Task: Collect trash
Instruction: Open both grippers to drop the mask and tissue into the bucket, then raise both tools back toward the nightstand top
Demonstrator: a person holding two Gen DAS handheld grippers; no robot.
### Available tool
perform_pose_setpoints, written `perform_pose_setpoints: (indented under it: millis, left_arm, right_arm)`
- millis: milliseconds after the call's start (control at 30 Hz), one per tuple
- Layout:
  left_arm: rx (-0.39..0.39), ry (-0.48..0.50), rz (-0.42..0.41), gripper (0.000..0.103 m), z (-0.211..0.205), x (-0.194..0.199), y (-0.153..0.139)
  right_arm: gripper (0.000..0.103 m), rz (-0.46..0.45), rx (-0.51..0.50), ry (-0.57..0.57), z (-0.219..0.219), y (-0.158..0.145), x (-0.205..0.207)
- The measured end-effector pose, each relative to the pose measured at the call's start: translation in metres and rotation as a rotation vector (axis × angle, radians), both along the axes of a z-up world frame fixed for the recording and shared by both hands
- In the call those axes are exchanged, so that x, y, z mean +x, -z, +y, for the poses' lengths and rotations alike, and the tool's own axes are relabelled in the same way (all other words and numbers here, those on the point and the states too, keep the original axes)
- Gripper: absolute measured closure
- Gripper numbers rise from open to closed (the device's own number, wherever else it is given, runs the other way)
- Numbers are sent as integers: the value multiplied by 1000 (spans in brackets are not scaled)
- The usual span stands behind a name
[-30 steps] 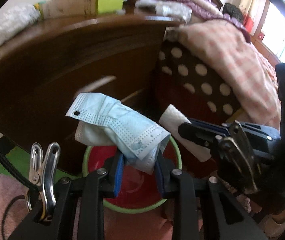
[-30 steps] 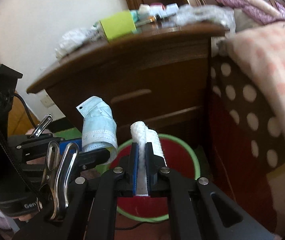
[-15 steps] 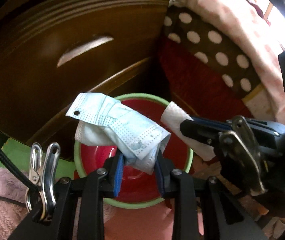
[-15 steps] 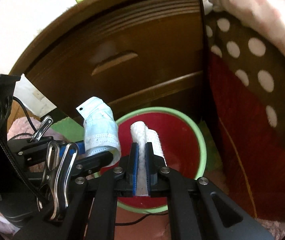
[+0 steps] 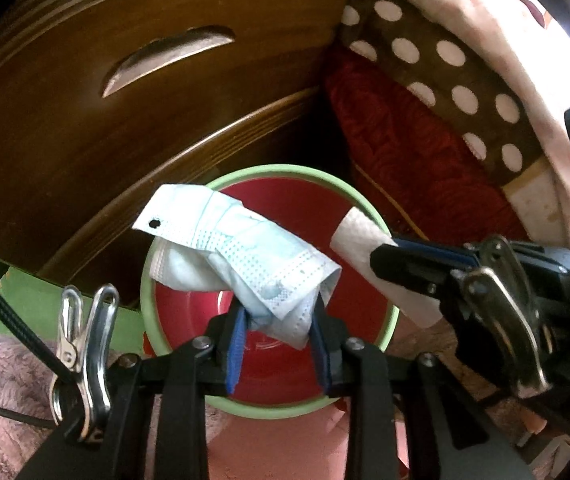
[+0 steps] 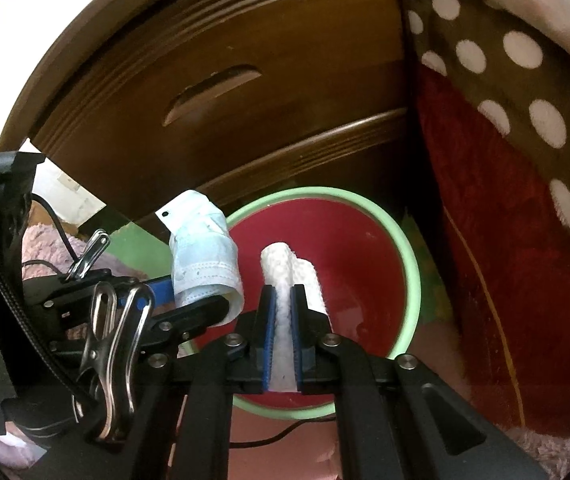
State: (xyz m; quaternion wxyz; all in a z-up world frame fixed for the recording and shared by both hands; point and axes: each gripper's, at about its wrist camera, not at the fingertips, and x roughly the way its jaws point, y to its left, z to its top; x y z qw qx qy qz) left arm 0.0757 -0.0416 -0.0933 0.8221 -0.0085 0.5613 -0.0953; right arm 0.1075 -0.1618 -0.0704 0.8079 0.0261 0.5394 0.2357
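Both grippers are loaded up and sitting right over the bin here. In the left wrist view, the left gripper (image 5: 277, 326) is clamped on a crumpled blue face mask (image 5: 241, 248), which bunches up between the blue pads and flops toward the upper left of the frame, covering part of the bin's rim. The right gripper (image 5: 377, 262) pokes in from the right edge, pinching a white tissue (image 5: 359, 232).

The right wrist view shows it better: the right gripper (image 6: 283, 312) is squeezed nearly all the way closed on that tissue (image 6: 285, 268), a rolled-up strip standing up out of the pads at frame centre. The left gripper (image 6: 205, 308) comes in from the lower left with the mask (image 6: 201, 256) sticking up beside it.

The bin (image 6: 405, 248) is red inside with a pale green rim (image 5: 285, 170), on the floor below both tools. Behind it, filling the top of both frames, is a dark wooden drawer front (image 6: 245, 120); polka-dot bedding (image 6: 505, 72) hangs at the right.
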Motion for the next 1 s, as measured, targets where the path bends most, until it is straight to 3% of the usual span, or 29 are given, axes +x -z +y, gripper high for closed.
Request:
perform_pose_setpoints:
  millis: [400, 767, 1000]
  left_arm:
    - [1, 13, 13, 63, -5, -4, 6]
    - [4, 17, 24, 59, -9, -3, 10]
    - [2, 9, -3, 59, -9, -10, -8]
  right_arm:
    - [77, 18, 33, 31, -1, 3, 7]
    - [77, 16, 59, 61, -12, 1, 6]
    - [76, -12, 79, 49, -16, -6, 2]
